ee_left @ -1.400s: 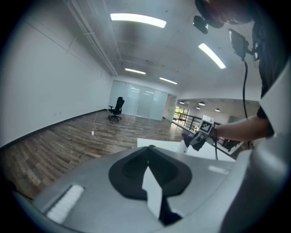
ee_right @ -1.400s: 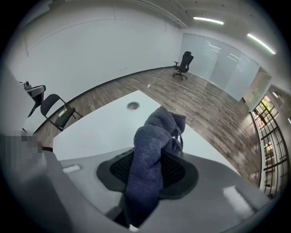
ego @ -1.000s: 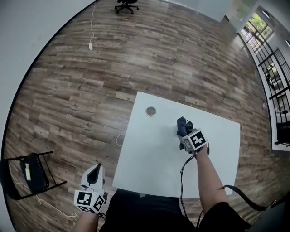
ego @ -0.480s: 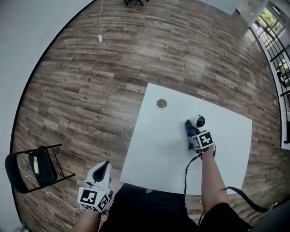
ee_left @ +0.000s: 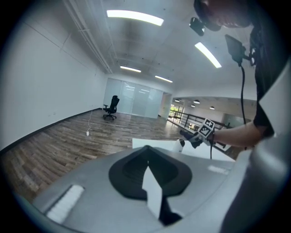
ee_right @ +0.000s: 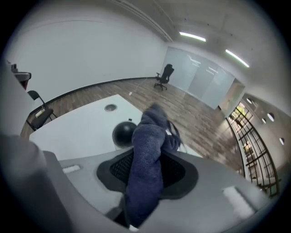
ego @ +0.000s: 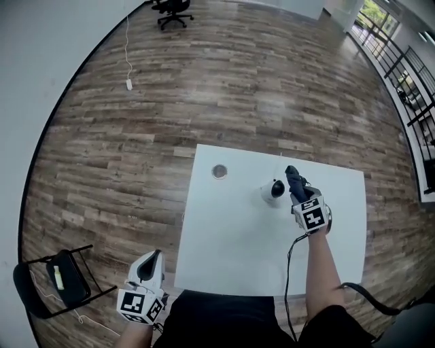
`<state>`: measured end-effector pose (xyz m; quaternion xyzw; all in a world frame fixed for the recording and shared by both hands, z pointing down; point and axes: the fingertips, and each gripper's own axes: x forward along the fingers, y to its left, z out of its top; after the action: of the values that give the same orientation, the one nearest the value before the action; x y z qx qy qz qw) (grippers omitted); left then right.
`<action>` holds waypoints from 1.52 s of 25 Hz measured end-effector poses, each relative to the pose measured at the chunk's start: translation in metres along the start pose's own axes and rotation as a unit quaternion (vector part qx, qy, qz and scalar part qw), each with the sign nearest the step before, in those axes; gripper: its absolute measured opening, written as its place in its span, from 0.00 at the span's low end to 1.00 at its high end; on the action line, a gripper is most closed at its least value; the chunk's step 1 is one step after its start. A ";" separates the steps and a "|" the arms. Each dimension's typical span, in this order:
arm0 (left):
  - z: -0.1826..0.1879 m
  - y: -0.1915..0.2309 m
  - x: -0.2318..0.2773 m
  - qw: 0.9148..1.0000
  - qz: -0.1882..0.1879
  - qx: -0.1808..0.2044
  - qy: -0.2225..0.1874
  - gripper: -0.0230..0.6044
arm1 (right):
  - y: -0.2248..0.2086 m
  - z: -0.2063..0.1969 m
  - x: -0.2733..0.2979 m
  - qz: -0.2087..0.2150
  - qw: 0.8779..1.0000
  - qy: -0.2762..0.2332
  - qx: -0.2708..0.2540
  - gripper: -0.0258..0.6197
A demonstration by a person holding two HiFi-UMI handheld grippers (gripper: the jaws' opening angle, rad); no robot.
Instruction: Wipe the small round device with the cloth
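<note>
The small round device (ego: 273, 191), white with a black face, stands on the white table (ego: 231, 238). My right gripper (ego: 298, 187) hovers just to its right, shut on a dark blue cloth (ego: 292, 175). The cloth's bunched end pokes past the fingertips, close to the device; contact is unclear. In the right gripper view the cloth (ee_right: 148, 154) fills the jaws and the device's black face (ee_right: 123, 134) lies behind it to the left. My left gripper (ego: 150, 264) hangs off the table's near left corner, shut and holding nothing. Its own view shows the device (ee_left: 178, 144) and the cloth (ee_left: 187, 135) far off.
A small round grommet (ego: 219, 170) sits in the table left of the device. A black folding chair (ego: 64, 282) stands on the wood floor at lower left. A cord with a plug (ego: 128, 84) lies far left, an office chair (ego: 170, 7) beyond. Railings (ego: 408, 88) run at right.
My right gripper has carried the cloth up and to the right, off the device, which now shows fully to its left. The left gripper has shifted only slightly.
</note>
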<state>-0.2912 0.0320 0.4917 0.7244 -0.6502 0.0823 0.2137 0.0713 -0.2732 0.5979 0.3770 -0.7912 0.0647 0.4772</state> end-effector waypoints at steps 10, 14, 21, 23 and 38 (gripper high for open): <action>0.004 0.010 -0.013 0.999 0.014 0.036 0.018 0.05 | 0.040 -0.017 0.058 0.067 0.995 0.069 -0.021 0.25; 0.002 0.016 -0.014 0.999 0.020 0.039 0.011 0.05 | 0.073 -0.046 0.072 0.121 0.985 0.120 -0.013 0.25; 0.023 0.010 -0.007 0.999 -0.005 0.037 -0.004 0.05 | 0.132 -0.024 0.057 0.198 0.972 0.120 -0.036 0.25; 0.023 0.002 0.004 0.999 -0.022 0.041 -0.003 0.05 | 0.156 -0.004 0.044 0.259 0.963 0.069 0.021 0.25; 0.043 -0.186 0.105 0.954 -0.272 0.123 -0.026 0.05 | 0.088 -0.110 -0.115 0.114 0.952 -0.065 0.277 0.25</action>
<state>-0.1014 -0.0695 0.4568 0.8965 -0.4185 0.0819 0.1204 0.1211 -0.0992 0.5873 0.4050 -0.8092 0.3107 0.2911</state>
